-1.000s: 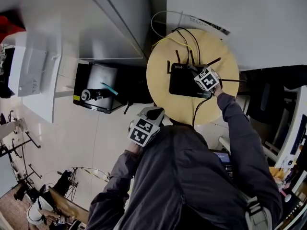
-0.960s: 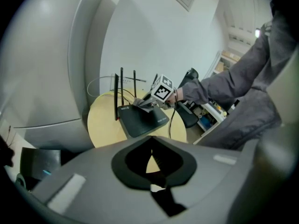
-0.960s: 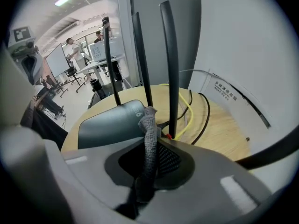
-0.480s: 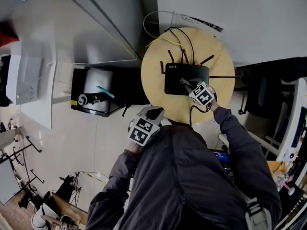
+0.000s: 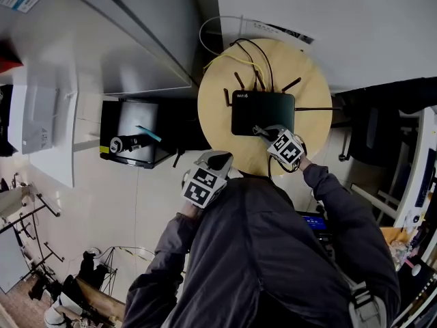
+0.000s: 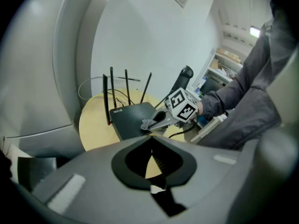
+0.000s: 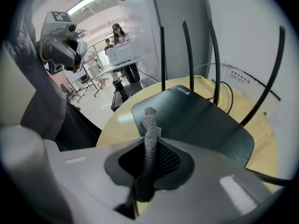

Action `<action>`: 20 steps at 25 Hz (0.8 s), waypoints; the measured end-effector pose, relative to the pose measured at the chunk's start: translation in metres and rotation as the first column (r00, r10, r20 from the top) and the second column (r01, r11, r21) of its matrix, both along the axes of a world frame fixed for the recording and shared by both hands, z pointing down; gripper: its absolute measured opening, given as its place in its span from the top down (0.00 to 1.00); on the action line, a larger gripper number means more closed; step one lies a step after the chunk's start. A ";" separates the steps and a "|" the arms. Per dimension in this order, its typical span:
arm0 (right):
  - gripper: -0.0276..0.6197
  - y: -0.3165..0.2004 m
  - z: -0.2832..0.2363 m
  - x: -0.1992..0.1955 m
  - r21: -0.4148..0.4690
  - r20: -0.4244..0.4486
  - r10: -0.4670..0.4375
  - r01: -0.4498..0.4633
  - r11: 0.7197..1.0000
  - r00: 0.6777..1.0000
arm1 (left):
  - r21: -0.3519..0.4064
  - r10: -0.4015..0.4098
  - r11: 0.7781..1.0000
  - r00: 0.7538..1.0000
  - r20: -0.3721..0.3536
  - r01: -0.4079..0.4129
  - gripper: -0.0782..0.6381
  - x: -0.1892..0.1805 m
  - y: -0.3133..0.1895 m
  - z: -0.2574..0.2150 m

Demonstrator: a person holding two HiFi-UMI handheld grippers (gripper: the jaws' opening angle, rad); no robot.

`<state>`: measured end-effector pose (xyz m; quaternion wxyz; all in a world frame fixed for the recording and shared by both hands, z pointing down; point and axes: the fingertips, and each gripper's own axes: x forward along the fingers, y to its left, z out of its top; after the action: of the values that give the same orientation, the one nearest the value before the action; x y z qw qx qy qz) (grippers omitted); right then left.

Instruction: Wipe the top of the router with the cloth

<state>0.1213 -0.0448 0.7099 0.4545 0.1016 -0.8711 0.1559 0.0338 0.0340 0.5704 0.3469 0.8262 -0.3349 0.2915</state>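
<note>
A black router (image 5: pixel 263 111) with several upright antennas lies on a round wooden table (image 5: pixel 225 108). My right gripper (image 5: pixel 261 130) is shut on a grey cloth (image 7: pixel 149 143) and sits at the router's near edge, the cloth end touching its top. In the right gripper view the cloth sticks out past the jaws over the router (image 7: pixel 196 122). My left gripper (image 5: pixel 218 161) hangs off the table's near left side, shut and holding nothing. The left gripper view shows the router (image 6: pixel 133 118), with the cloth (image 6: pixel 147 123) at its near right corner.
Black and yellow cables (image 5: pixel 249 53) loop behind the router by the white wall. A black box (image 5: pixel 136 132) with small items stands on the floor left of the table. A grey panel (image 5: pixel 150 33) rises at the left. People (image 7: pixel 117 31) stand far off.
My right gripper has drawn the cloth back across the router's top, from its right side to the near edge. The left gripper has stayed put.
</note>
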 end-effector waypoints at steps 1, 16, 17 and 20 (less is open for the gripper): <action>0.91 -0.005 -0.002 0.001 -0.008 0.018 0.011 -0.010 1.000 1.000 | 0.001 -0.001 1.000 1.000 0.001 0.001 0.89 0.000 -0.001 0.000; 0.91 -0.148 -0.005 0.036 0.142 -0.062 0.117 -0.108 0.984 0.991 | -0.003 -0.037 0.999 0.999 0.014 0.037 0.89 -0.004 0.004 0.000; 0.91 -0.148 -0.002 0.037 0.146 -0.079 0.105 -0.093 0.985 0.991 | -0.006 -0.038 0.999 0.999 0.014 0.038 0.89 -0.004 0.005 0.000; 0.91 -0.146 0.005 0.038 0.161 -0.123 0.073 -0.053 0.986 0.990 | -0.008 -0.039 0.999 0.999 0.014 0.039 0.89 -0.004 0.005 0.000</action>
<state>0.1595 -0.1904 0.7149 0.4951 0.1746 -0.8459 0.0942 0.0294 0.0391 0.5700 0.3538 0.8160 -0.3520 0.2917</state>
